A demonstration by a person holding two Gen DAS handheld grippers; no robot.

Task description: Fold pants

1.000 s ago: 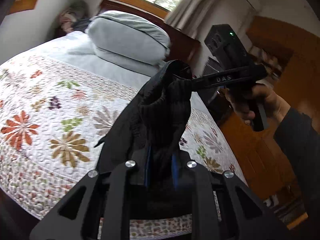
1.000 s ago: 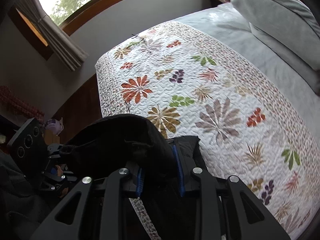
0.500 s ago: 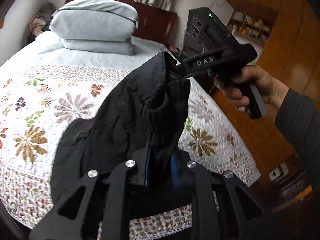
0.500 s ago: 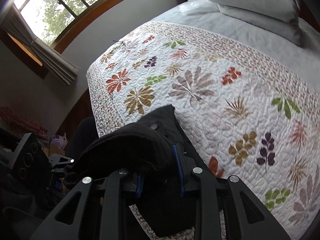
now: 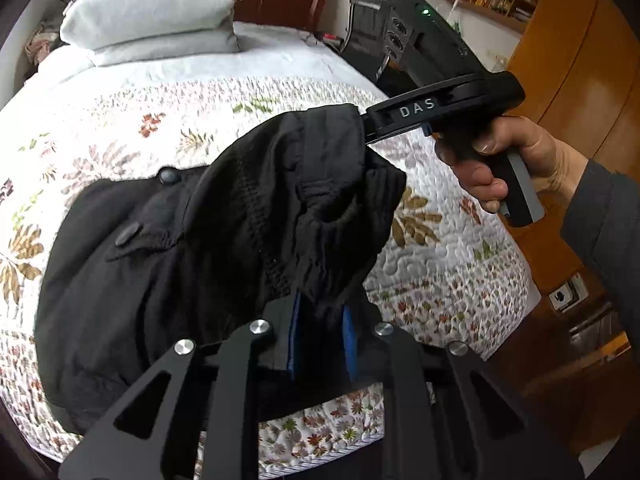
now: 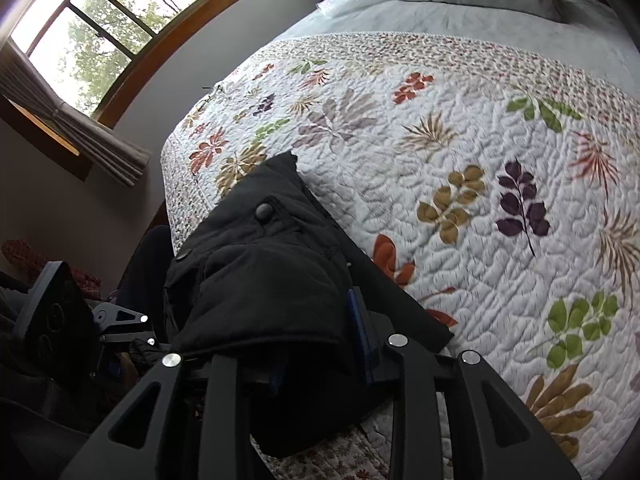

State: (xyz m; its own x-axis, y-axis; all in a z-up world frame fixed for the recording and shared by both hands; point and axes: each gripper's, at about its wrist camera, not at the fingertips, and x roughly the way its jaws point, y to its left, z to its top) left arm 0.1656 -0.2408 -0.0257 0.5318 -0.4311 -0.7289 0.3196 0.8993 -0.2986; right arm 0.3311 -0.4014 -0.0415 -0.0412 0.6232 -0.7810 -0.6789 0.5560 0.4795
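Note:
Black pants [image 5: 192, 240] hang bunched between my two grippers, their lower part spread on the floral quilt [image 5: 120, 128]. My left gripper [image 5: 322, 336] has its blue pads on a ribbed fold of the pants; its jaws are opening slightly with the cloth still between them. My right gripper [image 5: 366, 128], held by a hand [image 5: 500, 160], pinches the waistband edge at the upper right. In the right wrist view, my right gripper [image 6: 320, 356] has thick black cloth [image 6: 272, 280] between its pads, jaws easing open. A button [image 6: 264, 211] shows on the pants.
The quilt [image 6: 460, 152] covers the bed's near half, a pale sheet beyond it. Grey pillows [image 5: 152, 12] lie against a dark headboard. A wooden wardrobe [image 5: 580, 80] stands to the right of the bed. A window [image 6: 100, 40] with a curtain is on the far wall.
Both grippers came down toward the bed with the pants. More of the black cloth now lies spread on the quilt. The views tilted further downward.

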